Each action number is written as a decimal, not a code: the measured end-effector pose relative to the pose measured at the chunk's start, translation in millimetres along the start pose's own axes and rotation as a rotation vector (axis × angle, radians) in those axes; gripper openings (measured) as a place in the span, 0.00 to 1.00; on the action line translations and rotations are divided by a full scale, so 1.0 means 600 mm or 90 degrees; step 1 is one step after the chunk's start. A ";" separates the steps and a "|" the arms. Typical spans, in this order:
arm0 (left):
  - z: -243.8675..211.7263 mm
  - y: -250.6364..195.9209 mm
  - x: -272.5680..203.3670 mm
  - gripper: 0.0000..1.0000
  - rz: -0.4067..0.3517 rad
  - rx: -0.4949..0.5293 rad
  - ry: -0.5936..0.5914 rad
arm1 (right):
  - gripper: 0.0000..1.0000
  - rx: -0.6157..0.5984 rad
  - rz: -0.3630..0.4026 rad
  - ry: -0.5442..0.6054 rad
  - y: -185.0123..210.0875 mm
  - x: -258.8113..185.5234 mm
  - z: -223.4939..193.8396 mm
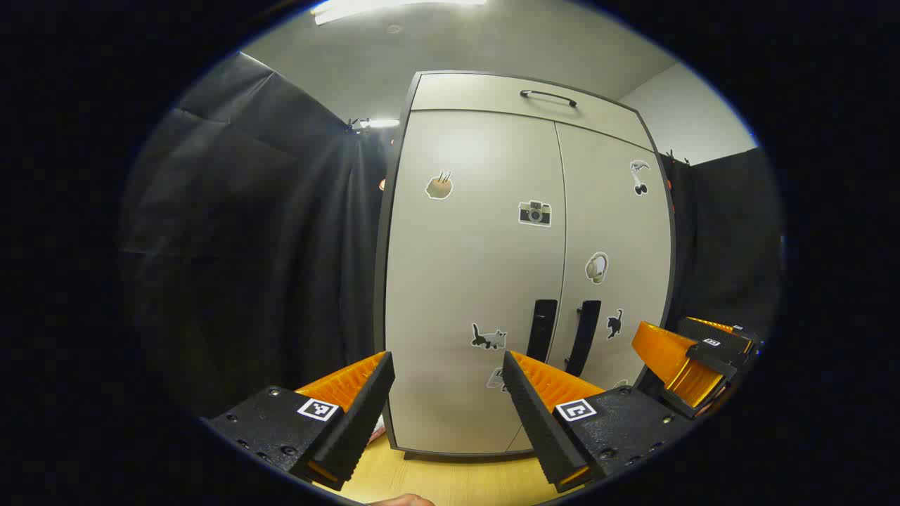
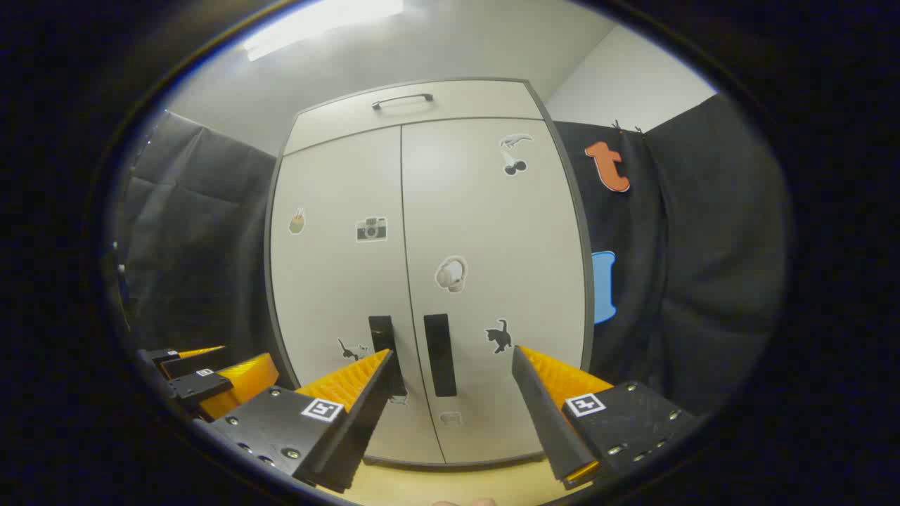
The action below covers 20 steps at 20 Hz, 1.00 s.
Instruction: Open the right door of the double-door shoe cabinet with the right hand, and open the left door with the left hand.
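A pale double-door shoe cabinet point(image 1: 492, 281) point(image 2: 422, 281) stands ahead with both doors closed and small stickers on them. Two dark vertical handles sit beside the centre seam: the left door handle point(image 1: 541, 329) point(image 2: 383, 351) and the right door handle point(image 1: 585, 336) point(image 2: 439, 354). My left gripper point(image 1: 446, 365) is open, short of the cabinet, with the left door behind its gap. My right gripper point(image 2: 453, 362) is open too, and the right door handle shows between its fingers. Each gripper also appears in the other's view, the right gripper point(image 1: 692, 355) and the left gripper point(image 2: 204, 379).
Above the doors is a top drawer with a bar handle point(image 1: 548, 97) point(image 2: 402, 100). Black cloth walls point(image 1: 246, 246) point(image 2: 689, 267) flank the cabinet on both sides. The cabinet rests on a light wooden floor point(image 1: 450, 478) point(image 2: 457, 485).
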<state>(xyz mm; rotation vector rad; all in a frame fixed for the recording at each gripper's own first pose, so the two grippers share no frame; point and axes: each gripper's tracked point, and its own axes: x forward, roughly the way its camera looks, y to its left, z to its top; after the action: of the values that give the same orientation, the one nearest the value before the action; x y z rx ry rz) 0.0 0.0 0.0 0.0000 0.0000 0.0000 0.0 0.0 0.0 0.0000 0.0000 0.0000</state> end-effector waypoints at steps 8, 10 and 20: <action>0.005 0.016 0.008 0.96 -0.001 0.012 -0.014 | 0.99 0.002 -0.004 0.001 0.013 0.014 -0.004; 0.003 0.018 0.012 0.96 -0.002 0.014 -0.011 | 0.99 0.002 -0.004 -0.001 0.015 0.017 -0.004; -0.004 0.026 0.020 0.96 0.001 0.015 -0.008 | 0.99 0.003 -0.004 0.009 0.025 0.046 -0.014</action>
<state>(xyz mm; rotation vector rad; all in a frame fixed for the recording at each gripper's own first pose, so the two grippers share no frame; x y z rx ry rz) 11.7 15.7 -2.3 0.0229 -0.0120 0.0017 27.6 14.9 -8.1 0.0040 0.0147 -0.0068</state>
